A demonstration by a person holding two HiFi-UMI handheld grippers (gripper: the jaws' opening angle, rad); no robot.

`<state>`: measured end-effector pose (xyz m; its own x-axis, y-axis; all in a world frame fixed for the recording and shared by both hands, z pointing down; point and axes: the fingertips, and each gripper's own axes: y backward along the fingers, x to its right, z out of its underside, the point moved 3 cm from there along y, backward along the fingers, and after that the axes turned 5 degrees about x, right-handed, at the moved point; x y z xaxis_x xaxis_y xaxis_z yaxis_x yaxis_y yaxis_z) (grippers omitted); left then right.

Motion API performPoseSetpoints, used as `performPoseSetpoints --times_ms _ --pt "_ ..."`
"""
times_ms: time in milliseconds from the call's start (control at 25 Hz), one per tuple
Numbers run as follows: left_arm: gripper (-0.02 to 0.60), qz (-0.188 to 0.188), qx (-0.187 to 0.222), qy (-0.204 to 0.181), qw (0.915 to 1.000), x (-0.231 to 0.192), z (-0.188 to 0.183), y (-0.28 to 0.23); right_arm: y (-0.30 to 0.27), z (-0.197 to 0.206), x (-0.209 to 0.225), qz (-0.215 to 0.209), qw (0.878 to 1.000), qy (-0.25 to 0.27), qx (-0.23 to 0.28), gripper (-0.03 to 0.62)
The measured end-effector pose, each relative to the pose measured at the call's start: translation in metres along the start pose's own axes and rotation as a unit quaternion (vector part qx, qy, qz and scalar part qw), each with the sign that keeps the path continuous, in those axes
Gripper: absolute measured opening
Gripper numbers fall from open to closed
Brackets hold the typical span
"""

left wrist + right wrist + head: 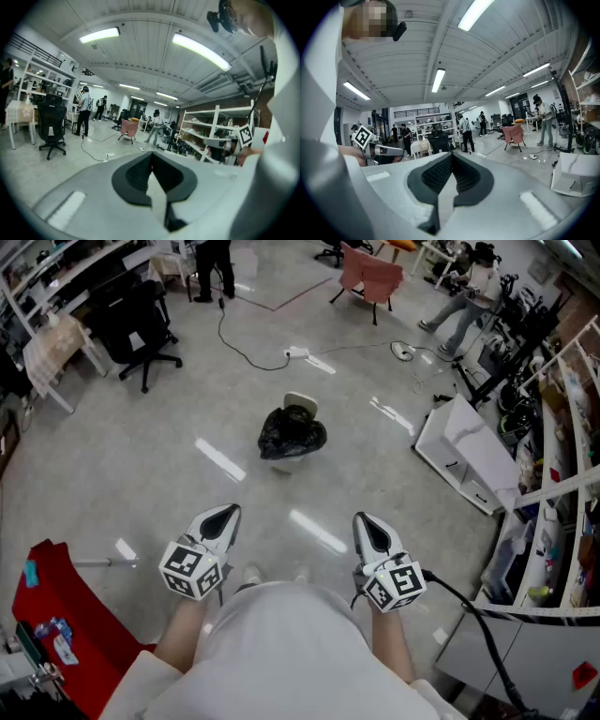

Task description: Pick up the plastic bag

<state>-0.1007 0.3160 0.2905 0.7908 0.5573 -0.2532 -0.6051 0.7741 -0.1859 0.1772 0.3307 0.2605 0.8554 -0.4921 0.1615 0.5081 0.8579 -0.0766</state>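
A black plastic bag (292, 434), bunched and knotted, lies on the grey floor a few steps ahead in the head view, beside a small pale object. My left gripper (223, 518) and right gripper (369, 526) are held close to my body, well short of the bag, both shut with nothing between their jaws. In the left gripper view the left gripper (152, 159) has its jaws pressed together and aims level across the room. The right gripper (451, 160) looks the same in its own view. The bag does not appear in either gripper view.
A white cabinet (464, 454) lies on the floor at the right, by shelving (562, 456). A red object (66, 615) is at my lower left. A black office chair (141, 320), a pink chair (370, 276), cables (253, 357) and people stand farther off.
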Motion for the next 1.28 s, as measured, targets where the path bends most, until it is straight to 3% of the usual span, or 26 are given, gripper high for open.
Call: performPoseSetpoints --times_ms 560,1000,1280 --pt "0.003 0.012 -0.008 0.004 0.9999 -0.009 0.003 0.001 -0.005 0.002 -0.009 0.008 1.000 0.001 -0.003 0.000" --pt "0.003 0.027 -0.017 0.005 0.9995 -0.031 0.007 0.018 -0.015 0.012 -0.044 0.002 1.000 -0.007 -0.005 0.000" --pt "0.003 0.045 -0.023 -0.027 0.9983 -0.047 0.005 0.030 -0.021 0.022 -0.061 0.021 1.000 -0.011 -0.003 0.002"
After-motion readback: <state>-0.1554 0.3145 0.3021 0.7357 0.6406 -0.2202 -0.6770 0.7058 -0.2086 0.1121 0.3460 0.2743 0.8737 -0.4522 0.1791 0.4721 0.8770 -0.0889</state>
